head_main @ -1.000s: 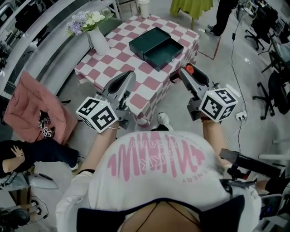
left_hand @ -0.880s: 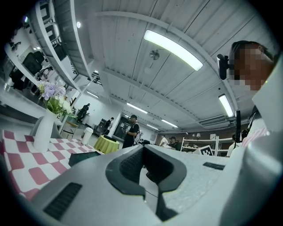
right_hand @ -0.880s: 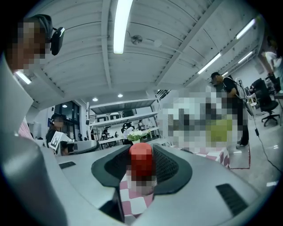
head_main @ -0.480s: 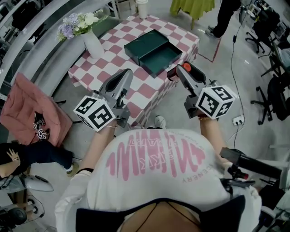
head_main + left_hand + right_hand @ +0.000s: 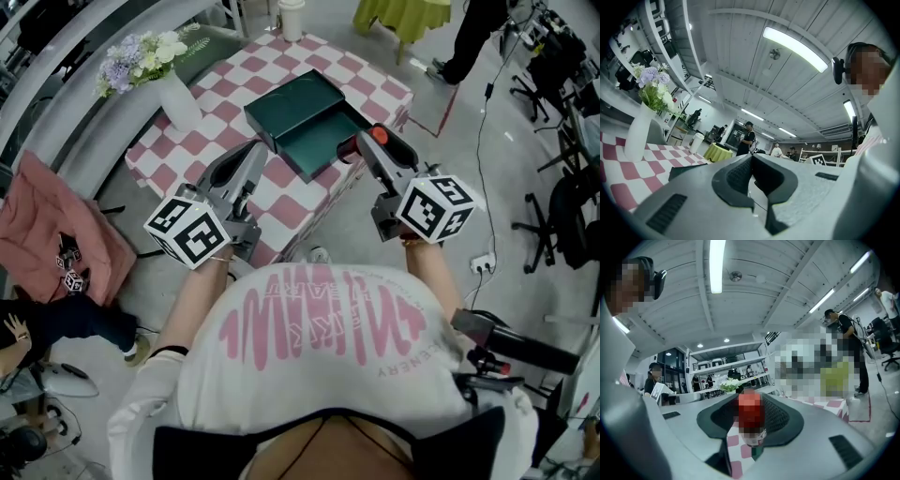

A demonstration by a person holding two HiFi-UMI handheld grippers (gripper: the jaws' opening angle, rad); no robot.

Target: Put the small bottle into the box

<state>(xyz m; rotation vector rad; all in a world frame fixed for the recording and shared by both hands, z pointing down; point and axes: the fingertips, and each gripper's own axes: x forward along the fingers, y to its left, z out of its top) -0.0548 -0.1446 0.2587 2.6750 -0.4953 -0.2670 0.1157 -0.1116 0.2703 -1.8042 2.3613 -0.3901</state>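
Observation:
The small bottle (image 5: 376, 135) has a red cap and is clamped between the jaws of my right gripper (image 5: 367, 142), held level above the near right corner of the table. In the right gripper view the bottle (image 5: 750, 414) fills the gap of the right gripper (image 5: 751, 427). The dark green box (image 5: 302, 114) lies open on the pink-and-white checked table (image 5: 216, 131), just beyond both grippers. My left gripper (image 5: 253, 155) hovers over the table's near edge, left of the box, open and empty. The left gripper (image 5: 754, 176) shows only floor between its pads.
A white vase of flowers (image 5: 173, 94) stands at the table's left side and a white cup (image 5: 291, 14) at its far end. A pink jacket (image 5: 47, 234) lies on the left. A person (image 5: 469, 37) stands beyond the table, with office chairs (image 5: 562, 206) at right.
Both grippers have moved forward towards the table, and the box now lies closer in front of them. The bottle stays clamped in the right gripper.

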